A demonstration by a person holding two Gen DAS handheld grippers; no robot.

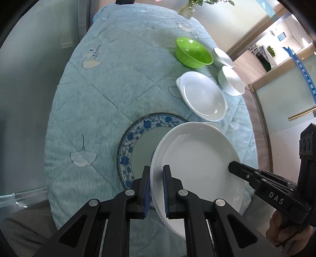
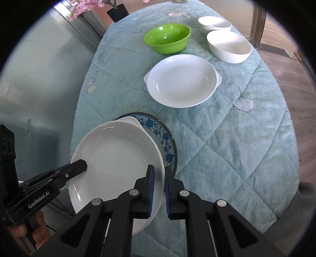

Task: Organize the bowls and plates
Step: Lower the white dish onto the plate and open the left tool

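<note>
A white handled plate [image 1: 195, 158] [image 2: 116, 158] hangs just above a blue-patterned plate [image 1: 138, 138] [image 2: 165, 142] near the table's front edge. My left gripper [image 1: 156, 189] is shut on the white plate's left rim. My right gripper [image 2: 159, 189] is shut on its right rim, and its fingers [image 1: 243, 172] reach in from the right in the left wrist view. A second white handled plate [image 1: 203, 94] [image 2: 181, 81] lies further back. Behind it stand a green bowl [image 1: 193, 52] [image 2: 167, 37] and two white bowls [image 1: 231, 81] [image 2: 229, 45].
A pale blue quilted cloth [image 1: 102, 110] [image 2: 237, 138] covers the round table. A glass vase with stems [image 1: 187, 8] stands at the far edge, and a dark pot with pink blossoms [image 2: 116, 10] sits beyond it. Wooden floor [image 2: 292, 83] lies to the right.
</note>
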